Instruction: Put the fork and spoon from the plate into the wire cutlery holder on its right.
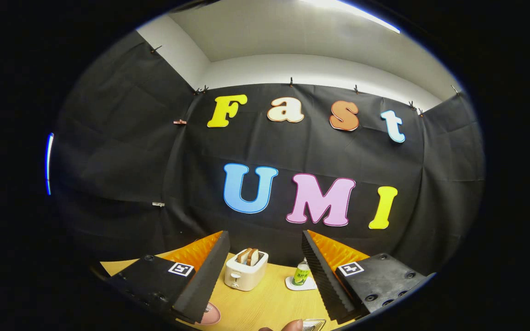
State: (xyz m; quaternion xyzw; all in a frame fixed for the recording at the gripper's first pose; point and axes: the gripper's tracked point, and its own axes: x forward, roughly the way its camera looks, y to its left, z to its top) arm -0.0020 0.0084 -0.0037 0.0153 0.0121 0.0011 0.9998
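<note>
a sliver of the plate (210, 315) is showing on the bench just beside the base of the left finger; it is looking round and pinkish-brown, and most of it is lying out of sight. a small corner of the wire cutlery holder (314, 324) is peeking in low between the finger bases, to the plate's right and well apart from it, its metal glinting pale. the gripper (265, 236) is holding its fingers wide apart, gripping nothing.

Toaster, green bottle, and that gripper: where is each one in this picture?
toaster (245, 272): gripper view, its cream front wall, beyond the fingers.
green bottle (301, 273): gripper view, its label.
gripper (265, 257): gripper view, the open gap midway between its fingertips.
</note>
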